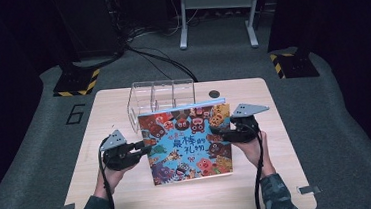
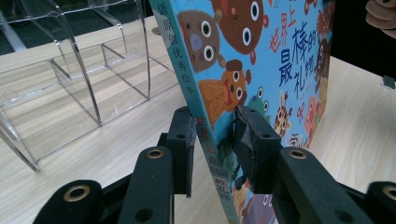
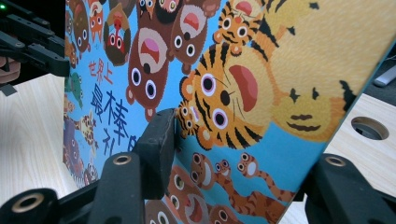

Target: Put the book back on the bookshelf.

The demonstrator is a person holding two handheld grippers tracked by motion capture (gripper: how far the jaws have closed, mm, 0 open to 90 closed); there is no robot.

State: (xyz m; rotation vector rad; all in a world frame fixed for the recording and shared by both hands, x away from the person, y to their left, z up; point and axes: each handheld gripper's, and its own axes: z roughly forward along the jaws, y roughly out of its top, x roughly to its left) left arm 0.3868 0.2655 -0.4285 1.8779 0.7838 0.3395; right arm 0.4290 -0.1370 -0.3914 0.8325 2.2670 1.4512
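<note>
Blue picture book stands upright on wood surface, w/ left gripper and right gripper fingers clenched on opposite edges — just before clear organizer. Risk: uneven squeeze — book could twist or topple.
</note>
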